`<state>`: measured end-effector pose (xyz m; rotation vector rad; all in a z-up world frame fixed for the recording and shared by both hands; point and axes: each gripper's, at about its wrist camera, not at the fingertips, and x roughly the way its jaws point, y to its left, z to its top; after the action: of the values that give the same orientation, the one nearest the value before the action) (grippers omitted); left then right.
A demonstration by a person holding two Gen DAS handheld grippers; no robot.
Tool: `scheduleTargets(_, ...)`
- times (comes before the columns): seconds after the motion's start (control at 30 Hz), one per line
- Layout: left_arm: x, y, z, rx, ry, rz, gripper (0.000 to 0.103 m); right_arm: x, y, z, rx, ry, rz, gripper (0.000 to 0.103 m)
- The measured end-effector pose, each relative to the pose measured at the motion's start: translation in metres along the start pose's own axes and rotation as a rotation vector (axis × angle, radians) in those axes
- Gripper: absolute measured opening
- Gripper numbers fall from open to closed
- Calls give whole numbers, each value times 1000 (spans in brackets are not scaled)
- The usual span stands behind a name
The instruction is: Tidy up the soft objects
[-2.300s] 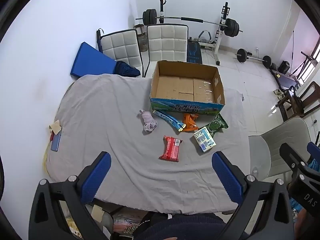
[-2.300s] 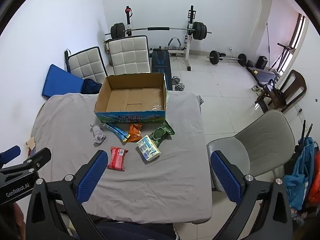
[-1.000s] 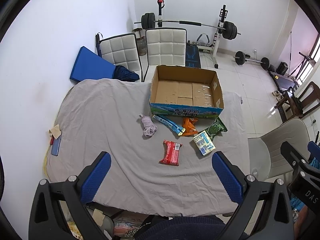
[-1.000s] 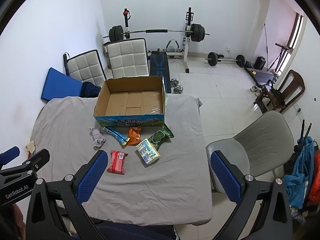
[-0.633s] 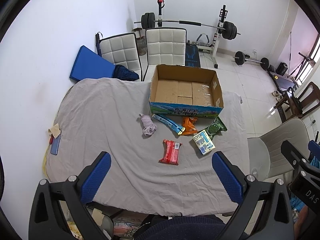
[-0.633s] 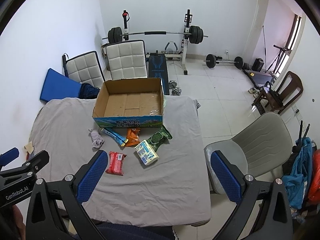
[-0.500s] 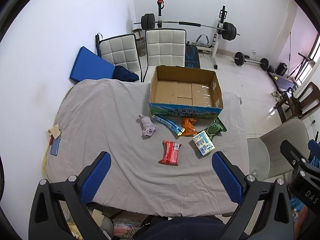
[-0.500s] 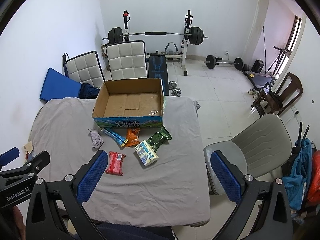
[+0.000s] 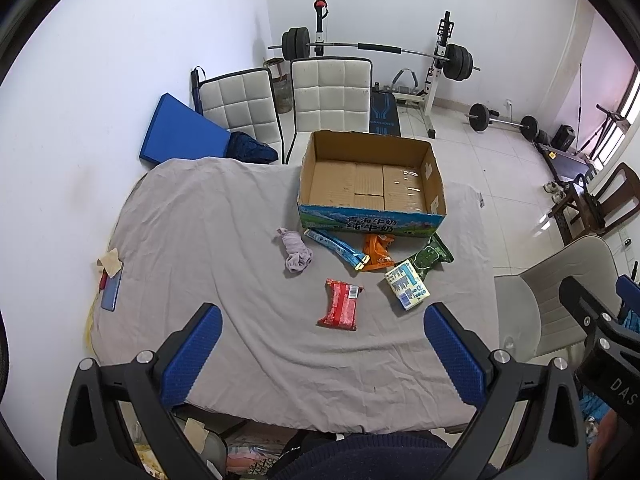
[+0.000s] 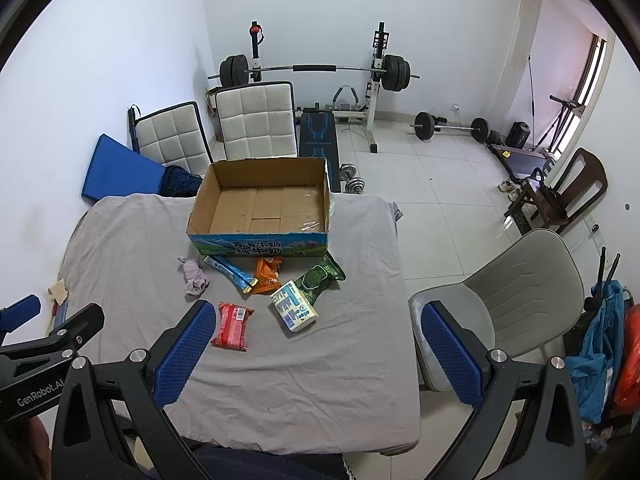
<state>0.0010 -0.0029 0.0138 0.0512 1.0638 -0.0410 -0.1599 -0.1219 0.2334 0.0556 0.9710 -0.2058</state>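
An empty open cardboard box (image 9: pixel 370 184) (image 10: pixel 264 204) stands at the far side of a grey-clothed table (image 9: pixel 192 240) (image 10: pixel 320 360). In front of it lie a lilac sock (image 9: pixel 296 250) (image 10: pixel 195 276), a blue stick pack (image 9: pixel 336 244) (image 10: pixel 230 272), an orange packet (image 9: pixel 376 252) (image 10: pixel 268 274), a green packet (image 9: pixel 430 256) (image 10: pixel 320 276), a white tissue pack (image 9: pixel 407 285) (image 10: pixel 294 307) and a red packet (image 9: pixel 341 309) (image 10: pixel 233 326). My left gripper (image 9: pixel 324 354) and right gripper (image 10: pixel 320 354) are both open and empty, held high above the near table edge.
A phone and a paper scrap (image 9: pixel 110 276) lie at the table's left edge. Two white chairs (image 9: pixel 328 96) and a blue mat (image 9: pixel 180 136) stand behind the table. A grey chair (image 10: pixel 504 304) stands to the right. A barbell rack (image 10: pixel 316 68) is by the back wall.
Both grippers have risen and drawn back a little, so the table and objects look slightly smaller. Nothing on the table has moved.
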Motion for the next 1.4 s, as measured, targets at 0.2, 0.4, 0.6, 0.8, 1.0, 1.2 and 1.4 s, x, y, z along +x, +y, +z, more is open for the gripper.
scheduleTargets(0.2, 3, 2, -1, -3, -4, -1, 103, 1, -1, -3, -3, -6, -1, 103)
scheduleTargets(0.4, 1, 3, -1, -2, -9, 2, 103, 0, -1, -3, -4, -9, -5, 103)
scheduleTargets(0.6, 1, 4, 1, -3, -14, 6, 103, 1, 0, 0, -1, -6, 1, 103)
scheduleTargets(0.8, 7, 7, 3, -12, -13, 11, 103, 3, 0, 1, 5, 0, 5, 103)
scheduleTargets(1.0, 32, 12, 10, -19, -3, 36, 103, 29, -1, 8, 10, 38, 10, 103)
scheduleTargets(1.2, 125, 32, 29, -51, 122, 51, 103, 124, 4, 17, -32, 139, -14, 103)
scheduleTargets(1.4, 247, 25, 9, -19, 333, 4, 103, 272, 28, 2, -137, 329, 11, 103)
